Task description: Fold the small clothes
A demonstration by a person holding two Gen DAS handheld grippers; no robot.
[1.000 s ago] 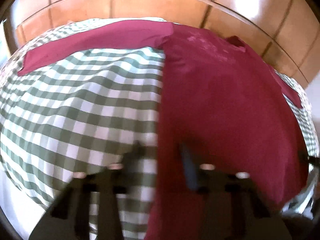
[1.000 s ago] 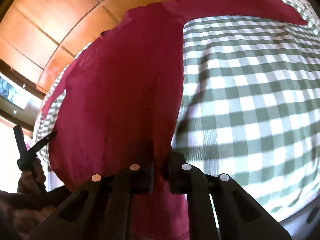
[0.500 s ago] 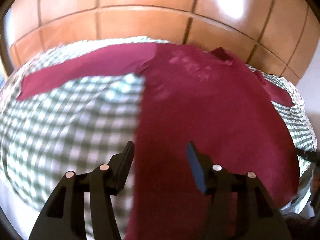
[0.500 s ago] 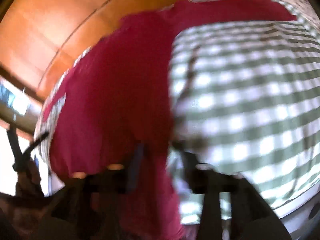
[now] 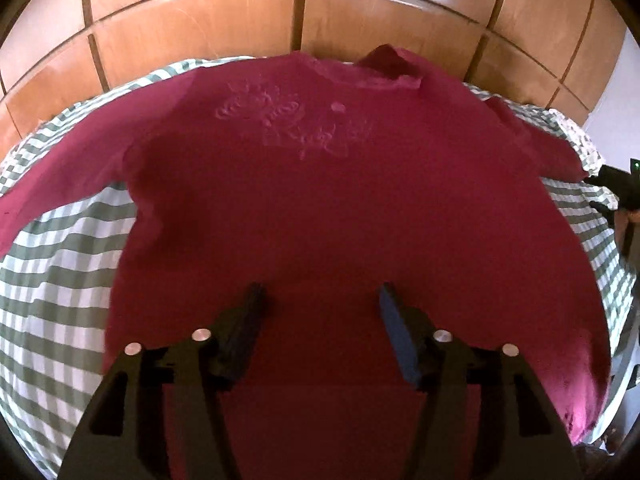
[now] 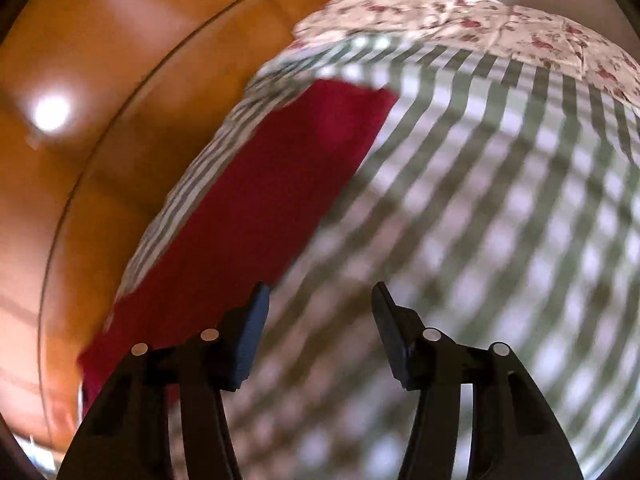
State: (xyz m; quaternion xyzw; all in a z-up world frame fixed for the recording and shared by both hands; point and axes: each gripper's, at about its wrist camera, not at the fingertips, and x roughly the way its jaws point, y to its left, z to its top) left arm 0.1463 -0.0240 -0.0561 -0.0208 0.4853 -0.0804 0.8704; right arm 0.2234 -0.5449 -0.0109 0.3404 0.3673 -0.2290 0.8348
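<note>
Overhead, parted claws (image 5: pixel 320 300), red shirt (image 5: pixel 320 200).

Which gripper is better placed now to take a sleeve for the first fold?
Probably the right gripper: it is open and points toward the sleeve. The left gripper, also open, faces the middle of the red shirt.

We can read no text, label, brand or number anywhere. The long-sleeved crimson knit top (image 5: pixel 320 200) bears a raised, tone-on-tone swirling motif (image 5: pixel 288 120) across its chest, but we make out no letters in it.
</note>
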